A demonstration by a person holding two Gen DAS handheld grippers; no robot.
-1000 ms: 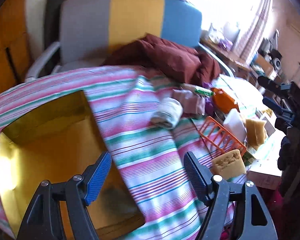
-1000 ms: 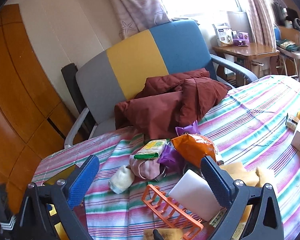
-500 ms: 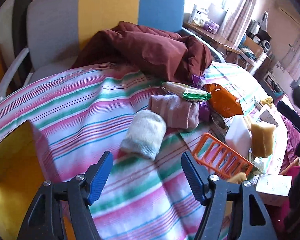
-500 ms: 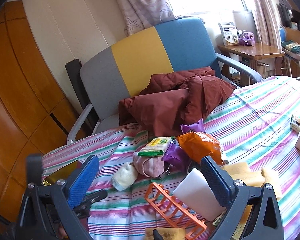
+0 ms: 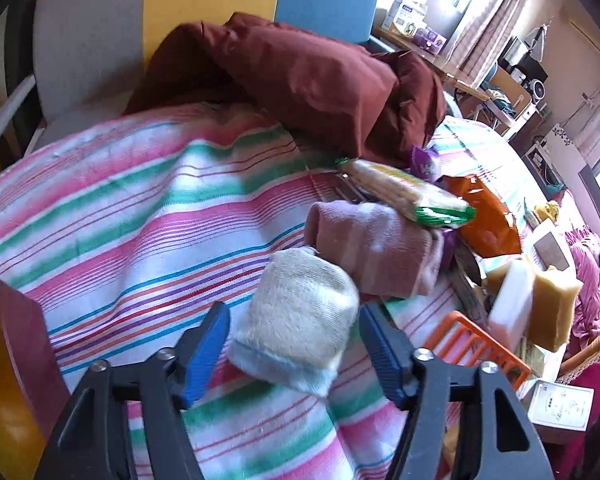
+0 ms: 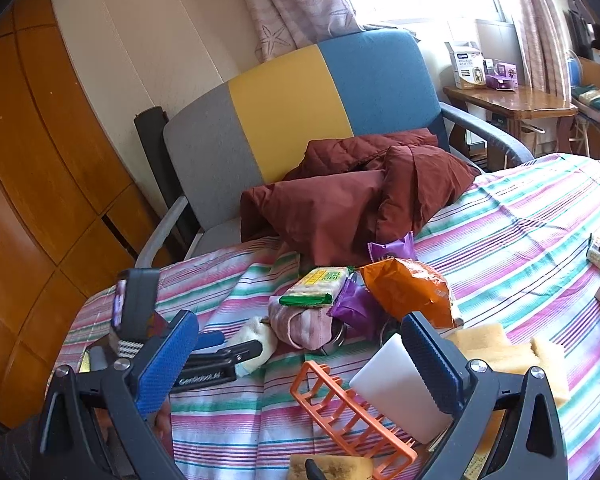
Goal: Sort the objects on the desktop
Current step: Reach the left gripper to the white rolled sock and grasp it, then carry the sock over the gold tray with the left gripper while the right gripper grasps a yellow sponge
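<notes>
A rolled cream sock [image 5: 296, 316] lies on the striped tablecloth [image 5: 140, 216] between the blue pads of my left gripper [image 5: 294, 344]. The jaws are closing, and a small gap still shows on each side of the roll. In the right wrist view the left gripper [image 6: 228, 344] reaches the same cream sock [image 6: 256, 338] from the left. My right gripper [image 6: 300, 364] hovers open above the orange rack [image 6: 340, 412] and a white block [image 6: 400, 388], holding nothing. A rolled pink sock [image 5: 376, 252] lies just behind the cream one.
A cracker packet [image 5: 408, 196], orange snack bag [image 5: 484, 220], purple packets [image 6: 352, 304] and yellow sponges [image 5: 552, 304] crowd the right side. A maroon jacket [image 5: 312, 80] spills from the chair [image 6: 284, 112] onto the table. A gold box [image 5: 4, 360] stands at the left edge.
My left gripper swung right and down, away from the gold box, until the cream sock came between its jaws, which have narrowed. The right gripper stayed put.
</notes>
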